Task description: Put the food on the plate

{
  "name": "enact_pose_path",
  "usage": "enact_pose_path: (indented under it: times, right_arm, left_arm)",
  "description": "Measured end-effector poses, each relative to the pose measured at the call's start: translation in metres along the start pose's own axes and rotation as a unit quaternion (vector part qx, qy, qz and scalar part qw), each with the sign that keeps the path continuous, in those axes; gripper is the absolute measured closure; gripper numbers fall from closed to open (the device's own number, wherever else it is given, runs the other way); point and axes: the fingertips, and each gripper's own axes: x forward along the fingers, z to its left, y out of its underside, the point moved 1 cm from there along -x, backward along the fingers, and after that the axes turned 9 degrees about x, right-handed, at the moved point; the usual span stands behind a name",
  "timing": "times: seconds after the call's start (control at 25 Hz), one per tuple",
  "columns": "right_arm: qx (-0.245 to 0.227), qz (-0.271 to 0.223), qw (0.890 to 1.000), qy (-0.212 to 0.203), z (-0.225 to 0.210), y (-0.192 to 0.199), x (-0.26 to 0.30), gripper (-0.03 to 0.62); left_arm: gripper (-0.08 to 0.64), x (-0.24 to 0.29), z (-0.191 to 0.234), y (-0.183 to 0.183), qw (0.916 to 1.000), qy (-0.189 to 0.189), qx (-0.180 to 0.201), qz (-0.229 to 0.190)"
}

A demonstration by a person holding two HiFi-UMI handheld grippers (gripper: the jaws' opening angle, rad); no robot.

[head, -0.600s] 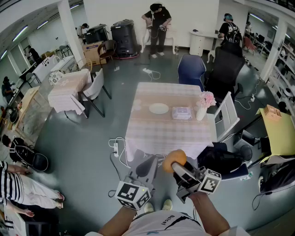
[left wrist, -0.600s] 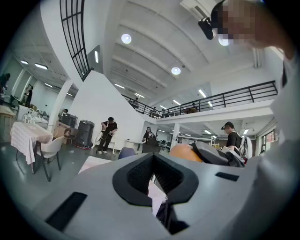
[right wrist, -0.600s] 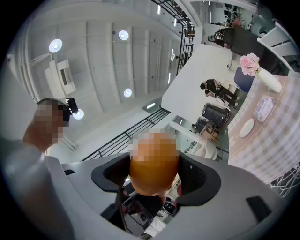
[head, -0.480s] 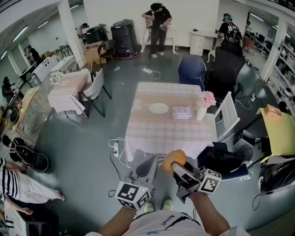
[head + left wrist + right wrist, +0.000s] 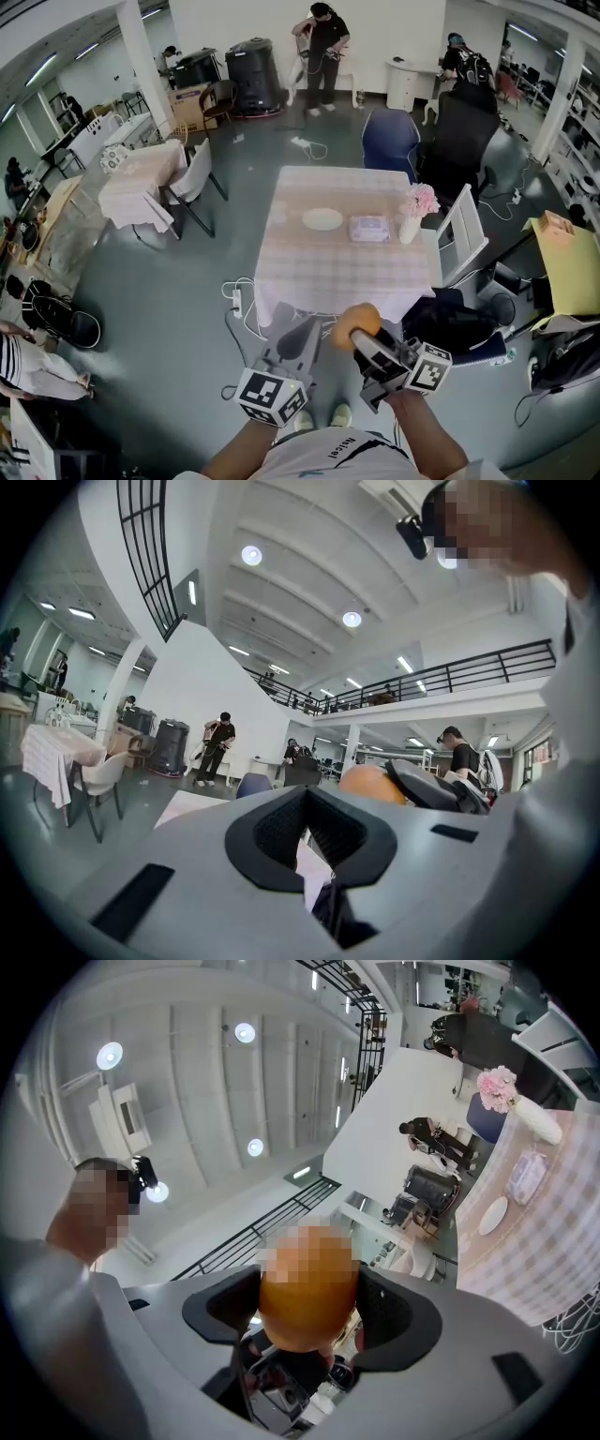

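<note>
Orange, round food item (image 5: 357, 322) sits clamped between the jaws of the right gripper (image 5: 309, 1312), one dark pad pressed on each side of it. In the head view it is held in the air above the grey floor, just short of the near edge of the square table (image 5: 309, 281) with the pink checked cloth, and close to the person's body.

The left gripper (image 5: 300, 334) is just beside it, pointing the same way. Its jaws are drawn together with nothing between them.

On the table's far half lies a white round plate (image 5: 322, 220), well apart from the food. Just to its right lies a clear wrapped packet (image 5: 368, 230); its contents cannot be made out. Next along stands a white vase (image 5: 409, 232) holding pink flowers (image 5: 422, 199).

A white chair (image 5: 464, 234) stands at the table's right side, and a blue chair (image 5: 389, 141) at its far edge.
</note>
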Motion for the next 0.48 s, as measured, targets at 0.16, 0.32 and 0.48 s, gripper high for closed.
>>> enact_pose_path:
  times: [0.16, 0.32, 0.48]
  right_arm:
    - [0.005, -0.003, 1.000, -0.003, 0.002, -0.007, -0.003, 0.276]
    - [0.007, -0.011, 1.000, -0.005, -0.001, -0.021, -0.008, 0.275]
    - [0.012, -0.019, 1.000, -0.004, -0.006, -0.032, -0.017, 0.275]
  left_arm:
    - [0.555, 0.000, 0.003, 0.000, 1.0000, -0.005, 0.004, -0.001]
    - [0.555, 0.004, 0.008, -0.005, 0.9998, -0.017, 0.009, -0.004]
    - [0.555, 0.008, 0.008, -0.004, 0.9996, -0.026, 0.011, -0.002]
